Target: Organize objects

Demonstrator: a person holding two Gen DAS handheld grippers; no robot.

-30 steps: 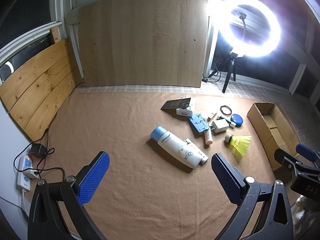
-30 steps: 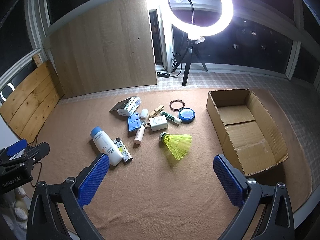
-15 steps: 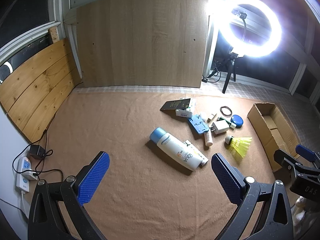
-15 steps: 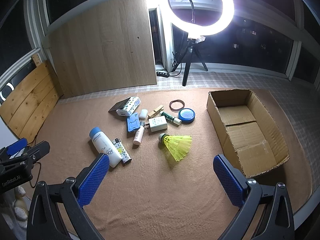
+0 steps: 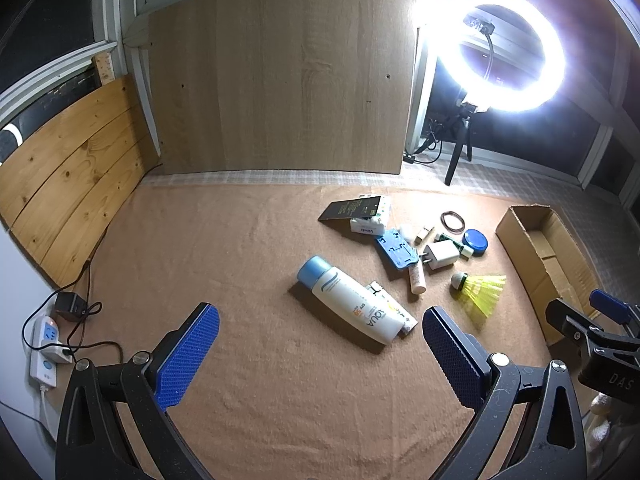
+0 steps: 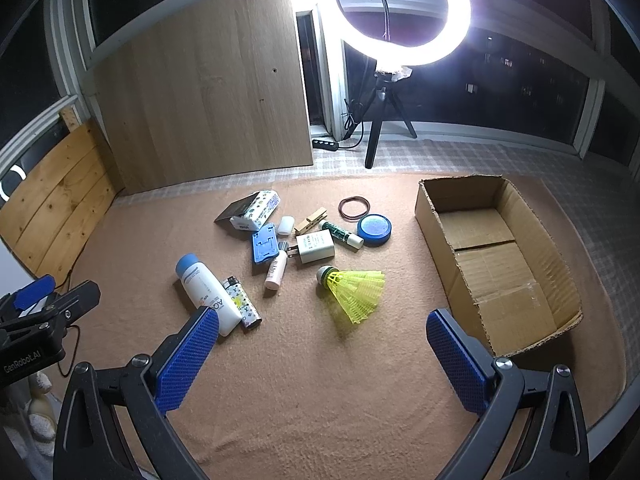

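A loose cluster of small things lies near the middle of the brown carpet (image 6: 312,392), toward its far edge. A white bottle (image 6: 204,288) with a blue cap lies on its side, and a patterned lighter (image 6: 243,305) touches its right flank. Beyond them lie a blue plastic holder (image 6: 265,243), a small pink-and-white tube (image 6: 277,270), a white charger plug (image 6: 316,246), a wooden clothespin (image 6: 311,220), a green-and-white stick (image 6: 341,234), a round blue tin (image 6: 374,229) and a brown rubber band (image 6: 354,206). A printed tissue pack (image 6: 258,210) lies farthest back, with a dark card (image 6: 233,213) leaning on it. A yellow shuttlecock (image 6: 354,288) lies nearest the right side of the cluster, its cork toward the far edge. An open cardboard box (image 6: 496,256) stands apart on the right part of the carpet, with nothing visible in it.

The right tongs (image 6: 320,354) hang above the near part of the carpet, spread wide and holding nothing; their left pad overlaps the bottle's base in the picture. The left tongs (image 5: 318,354) are likewise spread wide and hold nothing, above the carpet nearer its left side. Farther out, a lit ring light (image 6: 394,12) stands on a tripod beyond the far edge, a wooden board (image 5: 280,80) leans behind the carpet, and a power strip (image 5: 46,348) lies off its left edge.
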